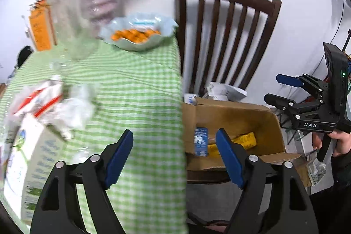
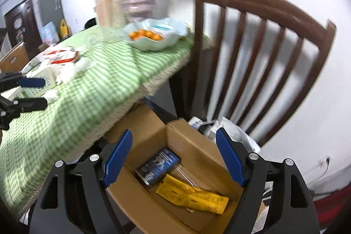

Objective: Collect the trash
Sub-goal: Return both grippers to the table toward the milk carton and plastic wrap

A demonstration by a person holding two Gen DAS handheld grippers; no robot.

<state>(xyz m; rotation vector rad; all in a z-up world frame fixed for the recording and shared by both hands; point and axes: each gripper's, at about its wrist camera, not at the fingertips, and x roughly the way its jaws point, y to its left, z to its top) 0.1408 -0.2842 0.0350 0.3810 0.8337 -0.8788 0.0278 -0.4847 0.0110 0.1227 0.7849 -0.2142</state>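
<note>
Box (image 2: 197,152) on chair (image 2: 263,41), holding one blue can (image 2: 159,165) and one yellow wrapper (image 2: 193,195). Left gripper (image 1: 174,156) and right gripper (image 2: 174,156) both wide, empty.

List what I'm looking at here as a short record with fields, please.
Setting: table with green checked cloth, wooden chair
Trash bin: cardboard box on the chair seat
In box: blue packet, yellow wrapper
Left on table: crumpled wrappers
Left gripper: open, empty
Right gripper: open, empty, over box
</note>
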